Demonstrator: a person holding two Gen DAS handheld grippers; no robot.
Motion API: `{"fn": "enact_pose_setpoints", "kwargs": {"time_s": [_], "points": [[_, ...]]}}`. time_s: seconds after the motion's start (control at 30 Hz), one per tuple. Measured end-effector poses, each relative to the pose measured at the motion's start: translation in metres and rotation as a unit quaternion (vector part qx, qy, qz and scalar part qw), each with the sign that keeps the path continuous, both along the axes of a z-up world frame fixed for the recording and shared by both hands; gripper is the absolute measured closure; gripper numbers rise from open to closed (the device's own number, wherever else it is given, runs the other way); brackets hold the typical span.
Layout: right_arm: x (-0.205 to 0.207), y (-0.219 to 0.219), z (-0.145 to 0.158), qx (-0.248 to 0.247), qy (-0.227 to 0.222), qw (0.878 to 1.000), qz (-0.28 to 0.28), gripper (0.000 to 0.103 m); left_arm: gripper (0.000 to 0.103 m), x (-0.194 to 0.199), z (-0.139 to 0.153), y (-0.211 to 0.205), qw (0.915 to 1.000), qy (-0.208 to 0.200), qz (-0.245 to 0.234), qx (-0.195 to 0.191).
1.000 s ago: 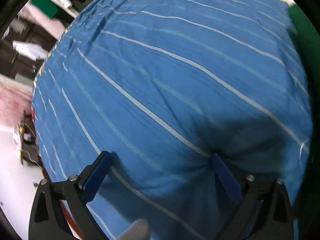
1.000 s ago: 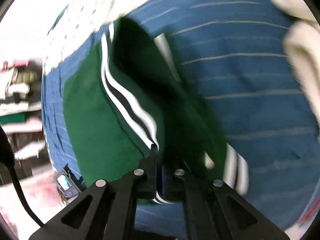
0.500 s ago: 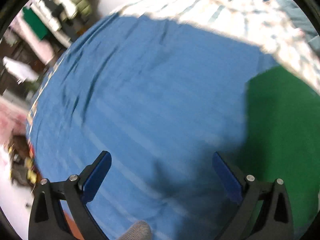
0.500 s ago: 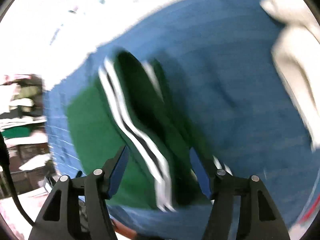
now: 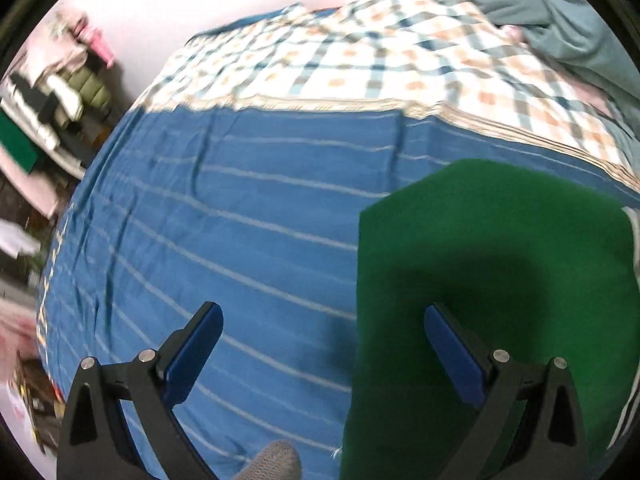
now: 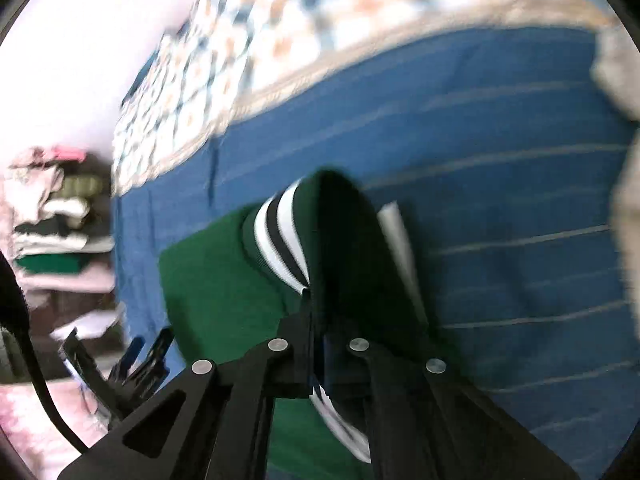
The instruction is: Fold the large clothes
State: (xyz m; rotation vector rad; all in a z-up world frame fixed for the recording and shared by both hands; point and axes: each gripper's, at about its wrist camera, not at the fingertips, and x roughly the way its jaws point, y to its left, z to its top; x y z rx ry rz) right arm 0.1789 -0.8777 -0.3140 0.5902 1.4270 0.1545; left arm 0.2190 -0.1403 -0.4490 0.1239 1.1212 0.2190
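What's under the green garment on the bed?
The green garment lies on the blue striped bedsheet. Anything else beneath it is covered. The right gripper pinches its striped edge.

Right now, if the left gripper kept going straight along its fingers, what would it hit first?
Most likely the bed surface: the open left gripper straddles the left edge of the green garment, so it would meet that edge and the blue striped sheet about together. Depth is unclear through the fisheye.
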Motion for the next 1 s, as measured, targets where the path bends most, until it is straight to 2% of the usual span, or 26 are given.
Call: {"fn": "enact_pose_setpoints", "kwargs": {"time_s": [0.07,0.1,0.17,0.23,0.27,0.3,0.33,0.43,0.6,0.67,0.7,0.73,0.77,0.87,0.97,1.0], "points": [[0.004,-0.004,-0.03,-0.021,0.046,0.999,0.005,0.101,0.0,0.013,-0.012,-0.01,0.999,0.009,-0.013,0.041],[0.007,0.003,-0.051,-0.035,0.08,0.996,0.035,0.098,0.0,0.018,-0.021,-0.011,0.9975,0.023,-0.016,0.064],[0.008,0.009,-0.06,-0.01,0.109,0.993,0.045,0.087,0.0,0.022,-0.026,-0.004,0.9968,0.034,-0.013,0.072],[0.001,0.006,-0.042,0.023,0.095,0.994,0.051,0.068,0.0,0.02,-0.021,0.011,0.9985,0.032,0.0,0.045],[-0.006,0.001,-0.032,0.026,0.089,0.994,0.053,0.046,0.0,0.017,-0.018,0.016,0.9989,0.03,0.009,0.035],[-0.017,-0.005,-0.023,0.034,0.085,0.995,0.051,0.034,0.0,0.014,-0.013,0.021,0.999,0.029,0.017,0.03],[-0.03,-0.011,-0.018,0.048,0.089,0.994,0.051,0.034,0.0,0.006,-0.007,0.027,0.9991,0.025,0.027,0.023],[-0.066,-0.031,-0.026,0.075,0.139,0.986,0.047,0.034,0.0,-0.019,0.005,0.036,0.9983,0.022,0.053,0.008],[-0.111,-0.031,-0.07,0.067,0.204,0.976,0.036,0.033,0.0,-0.06,0.008,0.041,0.9958,0.042,0.079,0.018],[-0.112,-0.026,-0.077,0.057,0.194,0.979,0.033,0.034,0.0,-0.074,0.007,0.041,0.9954,0.05,0.075,0.029],[-0.113,-0.022,-0.074,0.046,0.177,0.983,0.033,0.047,0.0,-0.08,0.005,0.037,0.9955,0.054,0.069,0.036],[-0.113,-0.019,-0.067,0.04,0.155,0.986,0.04,0.067,0.0,-0.085,0.002,0.034,0.9956,0.058,0.061,0.041],[-0.115,-0.013,-0.059,0.039,0.137,0.989,0.05,0.079,0.0,-0.087,0.0,0.031,0.9958,0.062,0.053,0.042],[-0.122,0.0,-0.019,-0.014,0.093,0.993,0.068,0.081,0.0,-0.094,-0.016,0.013,0.995,0.089,0.017,0.041],[-0.134,-0.02,0.015,-0.007,0.077,0.997,0.013,0.082,0.0,-0.098,-0.029,-0.002,0.9953,0.093,-0.007,0.028],[-0.135,-0.026,0.014,-0.005,0.087,0.996,0.001,0.082,0.0,-0.098,-0.034,-0.007,0.995,0.095,-0.014,0.026]]}}
